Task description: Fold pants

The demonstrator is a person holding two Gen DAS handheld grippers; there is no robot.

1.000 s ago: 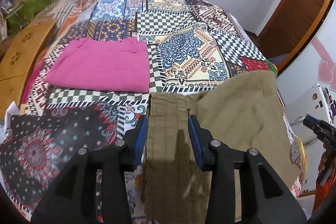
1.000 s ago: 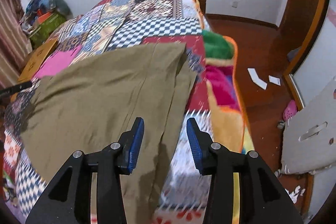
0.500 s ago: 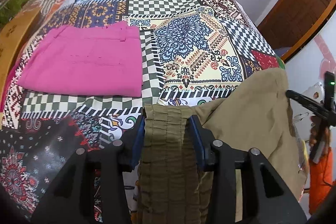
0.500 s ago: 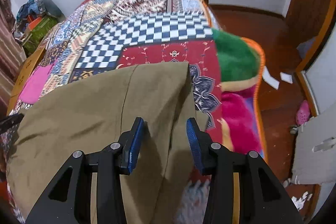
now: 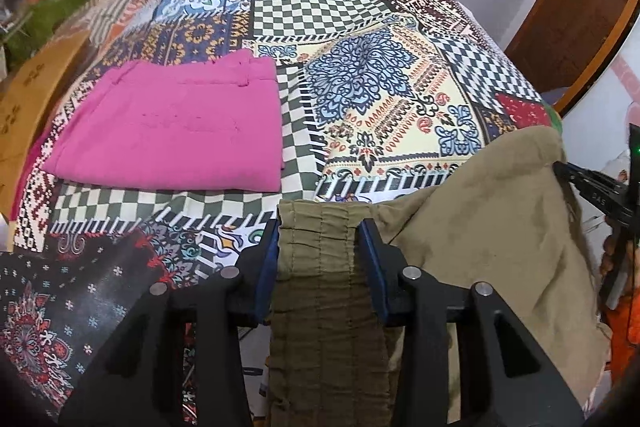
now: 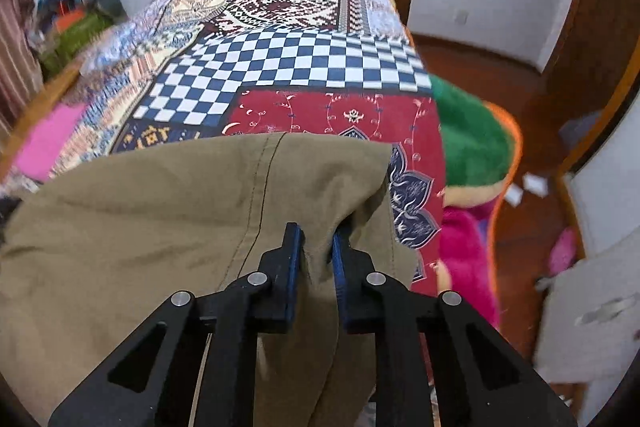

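Observation:
Olive-brown pants [image 5: 500, 227] lie across the near part of a patchwork bedspread [image 5: 360, 75]. My left gripper [image 5: 318, 243] has its blue pads on either side of the gathered elastic waistband [image 5: 320, 287], the band filling the gap. My right gripper [image 6: 318, 247] has closed on a fold of the pants [image 6: 180, 211] near the leg end, beside a seam. The right gripper [image 5: 600, 195] also shows at the right edge of the left wrist view.
Folded pink pants [image 5: 172, 131] lie on the bed's left side, also in the right wrist view [image 6: 48, 139]. A green and pink blanket [image 6: 472, 147] hangs off the bed's right edge above a wood floor [image 6: 532, 227]. A wooden board [image 5: 28, 99] stands left.
My right gripper's jaws have closed from wide open onto the pants fabric after moving in over it. My left gripper keeps the waistband and has shifted slightly.

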